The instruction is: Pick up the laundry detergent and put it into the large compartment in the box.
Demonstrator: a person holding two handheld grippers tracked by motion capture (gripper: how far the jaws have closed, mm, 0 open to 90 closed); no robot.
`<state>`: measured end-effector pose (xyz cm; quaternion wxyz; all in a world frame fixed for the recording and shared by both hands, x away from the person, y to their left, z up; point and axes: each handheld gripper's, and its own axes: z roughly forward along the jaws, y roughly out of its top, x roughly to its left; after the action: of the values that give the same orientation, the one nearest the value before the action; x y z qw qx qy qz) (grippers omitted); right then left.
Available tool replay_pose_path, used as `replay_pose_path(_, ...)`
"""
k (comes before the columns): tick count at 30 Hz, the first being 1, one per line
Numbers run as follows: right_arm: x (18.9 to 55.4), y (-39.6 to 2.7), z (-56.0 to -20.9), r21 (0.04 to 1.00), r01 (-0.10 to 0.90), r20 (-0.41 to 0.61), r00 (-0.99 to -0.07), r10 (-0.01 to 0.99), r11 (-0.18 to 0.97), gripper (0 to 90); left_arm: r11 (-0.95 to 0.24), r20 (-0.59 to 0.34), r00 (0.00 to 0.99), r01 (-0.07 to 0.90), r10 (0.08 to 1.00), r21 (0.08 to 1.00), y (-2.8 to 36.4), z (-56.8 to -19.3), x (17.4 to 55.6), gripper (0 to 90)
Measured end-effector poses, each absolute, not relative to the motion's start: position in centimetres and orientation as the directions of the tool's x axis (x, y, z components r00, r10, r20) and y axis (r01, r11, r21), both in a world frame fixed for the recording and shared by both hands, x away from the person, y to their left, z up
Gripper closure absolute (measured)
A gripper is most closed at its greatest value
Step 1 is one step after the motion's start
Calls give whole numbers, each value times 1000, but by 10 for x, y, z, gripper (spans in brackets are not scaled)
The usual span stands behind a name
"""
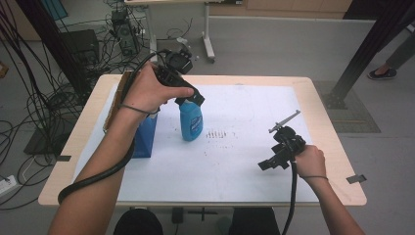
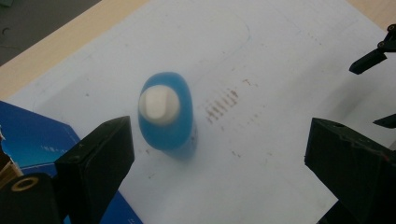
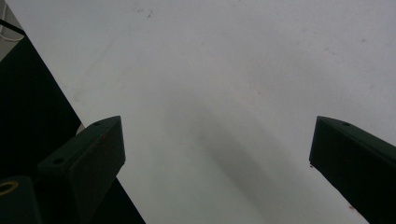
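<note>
The step in hand appears to be the pick-up of the blue bottle (image 1: 191,122), which stands upright on the white sheet (image 1: 235,161) near the middle of the table (image 1: 328,105), just beside the blue box (image 1: 145,137) at the person's left.

The left gripper (image 1: 193,99) hovers directly above the bottle. In the left gripper view its jaws stand wide apart and hold nothing; the bottle's white cap (image 2: 159,103) lies between them but nearer the left jaw, and the picture is blurred, so the exact offset cannot be judged.

For a sound grip, the operator centres the cap between the jaws before descending, keeps the gripper vertical, and lowers until the jaws flank the neck or upper body. The jaw nearest the box needs clearance so that it does not catch the box edge. Closing off-centre is likely to tip the bottle.

The right gripper (image 1: 279,149) rests low over the sheet at the right, well apart from the bottle, jaws wide and empty. It is best kept there.
</note>
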<state>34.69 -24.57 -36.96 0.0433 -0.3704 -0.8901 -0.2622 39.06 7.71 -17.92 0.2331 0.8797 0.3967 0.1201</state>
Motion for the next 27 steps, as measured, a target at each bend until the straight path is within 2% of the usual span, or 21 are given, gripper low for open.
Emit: replay_pose_path(27, 348, -247, -368, 441, 682, 265, -720, 641, 584, 33, -573, -2, 661, 652, 751, 497, 79, -191, 414, 86)
